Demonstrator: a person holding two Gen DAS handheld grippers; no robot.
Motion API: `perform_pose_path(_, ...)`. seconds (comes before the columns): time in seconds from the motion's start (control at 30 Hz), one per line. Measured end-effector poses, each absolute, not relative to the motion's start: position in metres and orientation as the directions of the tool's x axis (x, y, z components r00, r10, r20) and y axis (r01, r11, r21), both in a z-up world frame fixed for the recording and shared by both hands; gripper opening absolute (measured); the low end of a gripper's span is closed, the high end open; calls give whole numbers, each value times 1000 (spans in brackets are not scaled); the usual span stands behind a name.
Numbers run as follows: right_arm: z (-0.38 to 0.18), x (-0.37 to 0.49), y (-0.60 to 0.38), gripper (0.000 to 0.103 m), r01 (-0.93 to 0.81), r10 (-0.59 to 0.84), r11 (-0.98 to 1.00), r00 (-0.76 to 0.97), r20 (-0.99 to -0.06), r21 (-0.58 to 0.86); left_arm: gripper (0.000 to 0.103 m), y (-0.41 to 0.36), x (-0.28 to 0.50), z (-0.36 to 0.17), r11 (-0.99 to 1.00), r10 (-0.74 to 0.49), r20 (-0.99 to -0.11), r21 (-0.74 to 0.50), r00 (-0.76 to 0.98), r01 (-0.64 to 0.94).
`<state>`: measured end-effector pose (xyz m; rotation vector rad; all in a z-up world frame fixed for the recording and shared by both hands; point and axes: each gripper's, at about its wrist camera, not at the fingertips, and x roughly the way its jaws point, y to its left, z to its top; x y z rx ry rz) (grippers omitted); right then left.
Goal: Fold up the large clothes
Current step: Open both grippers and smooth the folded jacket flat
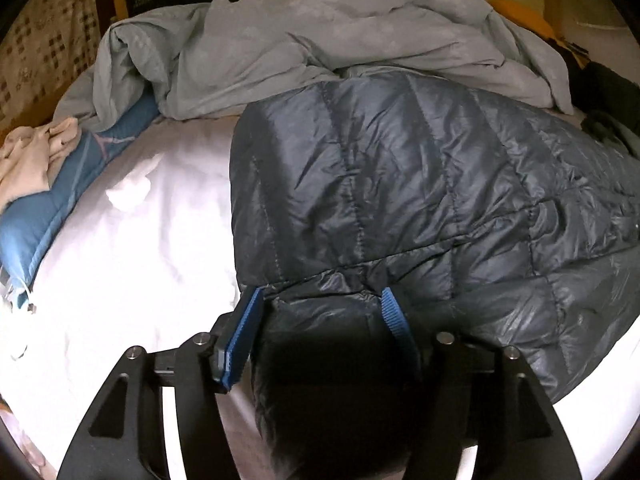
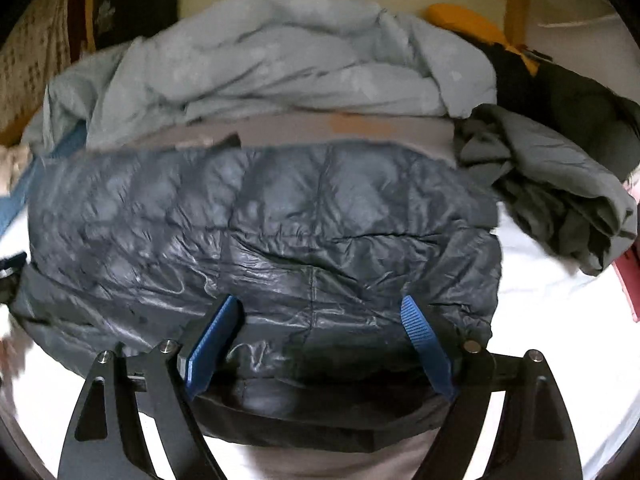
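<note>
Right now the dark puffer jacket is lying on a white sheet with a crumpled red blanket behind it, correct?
Not quite: the blanket behind the puffer jacket is pale grey, not red, as the left wrist view shows. The jacket does lie on the white sheet.

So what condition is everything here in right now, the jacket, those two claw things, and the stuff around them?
Dark quilted puffer jacket: spread on the white sheet, partly folded.
Left gripper: open, fingers straddling the jacket's edge.
Right gripper: open, jacket fabric between its fingers.
Grey duvet: crumpled in a heap behind the jacket.
Grey-green garment: bunched up, unfolded.
Beige cloth: crumpled.
</note>
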<state>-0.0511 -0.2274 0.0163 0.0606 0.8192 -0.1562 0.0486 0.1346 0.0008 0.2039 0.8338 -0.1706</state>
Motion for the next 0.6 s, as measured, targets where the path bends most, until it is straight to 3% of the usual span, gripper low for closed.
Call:
perform_pose_path(0.17, 14, -50, -231, 85, 166, -98, 986, 671, -735, 20, 57, 138, 39, 15, 962, -142, -700, 68, 700, 263)
perform_pose_path(0.3, 45, -68, -223, 86, 124, -72, 991, 789, -610, 43, 58, 134, 21, 41, 944, -258, -597, 11, 760, 329)
perform_pose_path(0.4, 56, -72, -215, 86, 73, -16, 994, 827, -562, 79, 59, 122, 12, 50, 942, -271, -532, 26, 802, 336)
perform_pose_path(0.6, 34, -50, -201, 86, 23, 94, 985, 758, -646, 170, 59, 88, 18, 34, 917, -246, -571, 126, 783, 379)
